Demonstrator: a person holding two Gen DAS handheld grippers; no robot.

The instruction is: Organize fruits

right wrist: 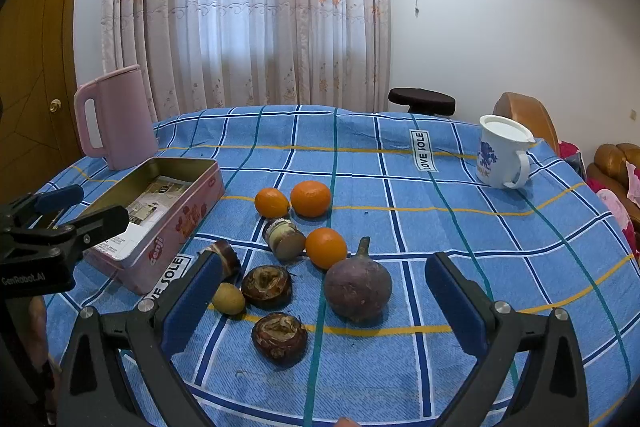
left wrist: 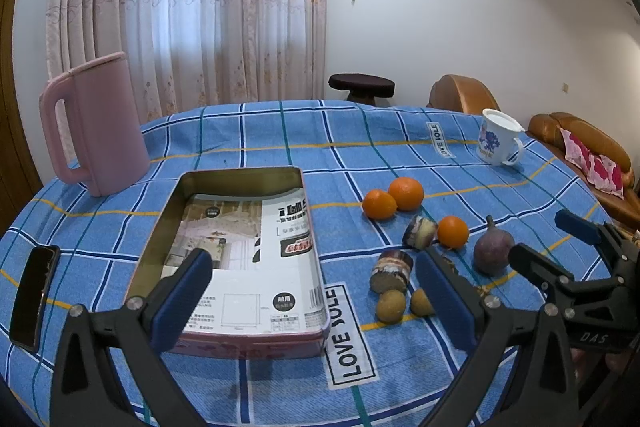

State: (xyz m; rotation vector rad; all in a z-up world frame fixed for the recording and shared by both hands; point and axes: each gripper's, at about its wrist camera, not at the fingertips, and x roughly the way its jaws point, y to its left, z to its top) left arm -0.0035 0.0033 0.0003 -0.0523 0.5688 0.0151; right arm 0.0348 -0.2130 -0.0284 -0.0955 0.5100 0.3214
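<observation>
A: On the blue checked tablecloth (right wrist: 460,219), biggest first: pink jug (left wrist: 96,123) at the far left, then the open pink tin (left wrist: 240,259), paper sheet lying inside it, no fruit in it.

B: Tin versus jug?

A: Tin sits just in front of the jug, apart. Phone (left wrist: 34,297) lies left of the tin. White mug (right wrist: 502,153) far right.

B: Grippers?

A: Left gripper (left wrist: 316,301) spread wide, nothing between the fingers, hovering over the tin's near end. Right gripper (right wrist: 324,307) also spread wide, holding nothing, with the purple fruit (right wrist: 358,287) framed between its fingers but not touched.

B: Fruit, go.

A: All on the cloth right of the tin. Purple fruit is the largest, stem up. Three oranges: big orange (right wrist: 311,199) and a smaller orange (right wrist: 272,203) touching at the back, third orange (right wrist: 326,247) just beside the purple fruit. Two cut brown-rimmed chunks (right wrist: 284,238) on their sides, the other one (right wrist: 222,255) partly behind the right gripper's left finger. Two dark wrinkled fruits (right wrist: 267,286) and (right wrist: 279,335) in front. Small yellow-green fruit (right wrist: 228,299) nearest the tin; the left view shows two of these side by side.

B: Kind of the dark ones?

A: Cannot tell.
</observation>
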